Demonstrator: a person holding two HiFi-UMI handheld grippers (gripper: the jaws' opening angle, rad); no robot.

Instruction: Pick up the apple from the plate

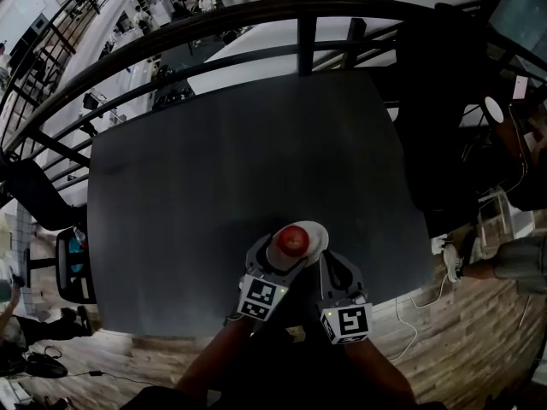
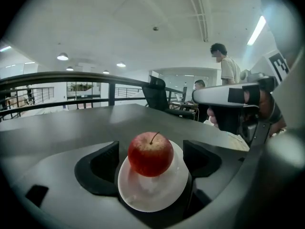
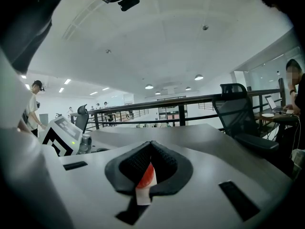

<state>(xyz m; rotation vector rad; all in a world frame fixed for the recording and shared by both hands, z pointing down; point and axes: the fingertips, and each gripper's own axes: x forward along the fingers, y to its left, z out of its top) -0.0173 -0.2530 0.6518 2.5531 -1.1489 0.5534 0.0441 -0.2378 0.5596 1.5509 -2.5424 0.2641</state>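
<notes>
A red apple (image 1: 293,239) rests on a small white plate (image 1: 317,231) near the front edge of the dark grey table (image 1: 239,161). My left gripper (image 1: 278,254) reaches in from below, open, with its jaws on either side of the plate. In the left gripper view the apple (image 2: 150,154) and plate (image 2: 152,192) lie between the two black pads (image 2: 102,163), which do not touch the fruit. My right gripper (image 1: 332,261) sits just right of the plate, shut and empty. In the right gripper view (image 3: 151,149) a sliver of apple (image 3: 147,175) shows below the closed pads.
A black railing (image 1: 256,24) runs behind the table's far edge. A black office chair (image 1: 444,101) stands at the right, another chair (image 1: 73,263) at the left. Cables lie on the wooden floor (image 1: 444,331). People stand in the background (image 2: 228,66).
</notes>
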